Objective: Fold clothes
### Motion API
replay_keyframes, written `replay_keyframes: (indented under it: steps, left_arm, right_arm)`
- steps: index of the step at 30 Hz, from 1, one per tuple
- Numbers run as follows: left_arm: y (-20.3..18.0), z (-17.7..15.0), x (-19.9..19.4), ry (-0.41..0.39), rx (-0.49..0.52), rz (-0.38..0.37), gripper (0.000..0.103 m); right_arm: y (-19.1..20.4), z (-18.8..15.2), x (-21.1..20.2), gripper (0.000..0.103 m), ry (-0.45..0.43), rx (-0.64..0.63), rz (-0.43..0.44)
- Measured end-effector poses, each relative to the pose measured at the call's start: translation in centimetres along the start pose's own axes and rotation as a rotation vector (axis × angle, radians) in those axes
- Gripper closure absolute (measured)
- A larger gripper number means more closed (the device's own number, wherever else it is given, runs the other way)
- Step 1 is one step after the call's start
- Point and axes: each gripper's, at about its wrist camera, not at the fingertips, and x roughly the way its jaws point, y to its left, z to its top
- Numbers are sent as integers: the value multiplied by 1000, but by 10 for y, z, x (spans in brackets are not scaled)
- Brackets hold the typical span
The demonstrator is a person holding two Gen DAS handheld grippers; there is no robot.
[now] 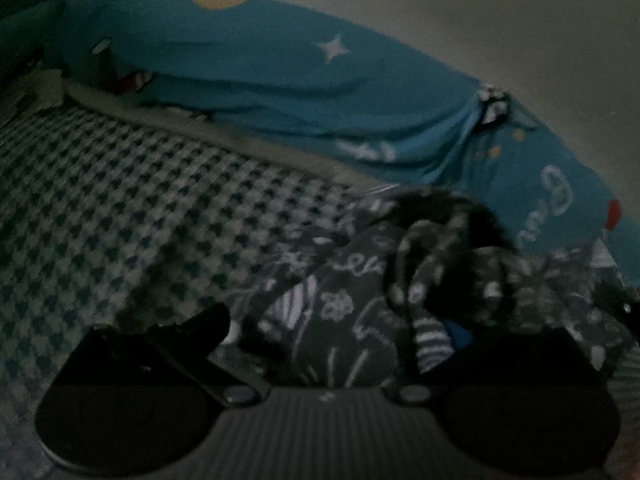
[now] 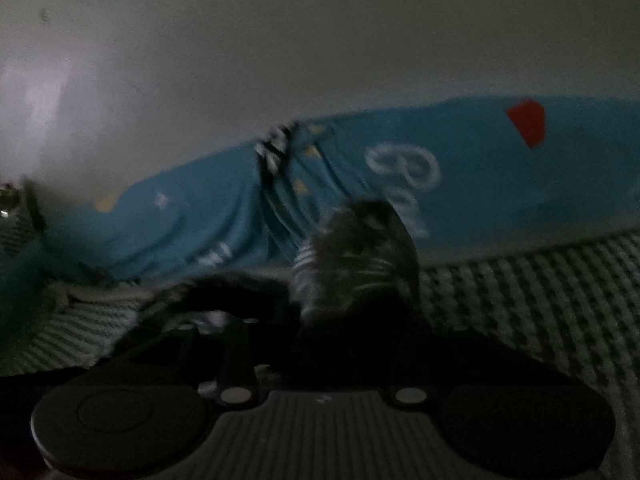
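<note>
A dark grey garment [image 1: 352, 280] with white doodle print and striped trim lies crumpled on the checkered bed cover [image 1: 120, 200]. My left gripper [image 1: 348, 324] stands open over it with the jaws wide apart. The left finger [image 1: 200, 328] is bare and cloth drapes over the right one. In the right wrist view the same garment [image 2: 360, 256] bunches up in a dark lump right at my right gripper [image 2: 332, 320]. The fingers are lost in shadow and cloth, so the grip is hidden. The picture is dim and blurred.
A bright blue blanket [image 1: 280, 80] with stars and white lettering is heaped along the far side of the bed against a pale wall [image 1: 480, 20]. The right wrist view shows the blanket [image 2: 480, 180] with a red patch, and checkered cover [image 2: 540, 300] to the right.
</note>
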Motion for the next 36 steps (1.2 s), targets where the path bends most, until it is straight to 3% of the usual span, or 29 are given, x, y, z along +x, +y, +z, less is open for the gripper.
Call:
replay_keyframes:
  steps: [6,13,18,24,36]
  left_arm:
    - [20,-2,-5,18,-42,-35,0]
    - [36,-3,-12,15,-67,-69,0]
    - [39,-5,-18,6,-24,6,0]
    - [41,-10,-22,2,36,76,0]
    - [44,-16,-45,-13,20,170,0]
  right_arm:
    - [-20,-7,9,69,83,80,-74]
    - [-36,-13,11,68,105,118,-125]
    - [-38,-15,9,68,97,126,-155]
    - [-37,-13,-7,65,44,121,-124]
    - [-47,-15,-45,60,-6,157,-84]
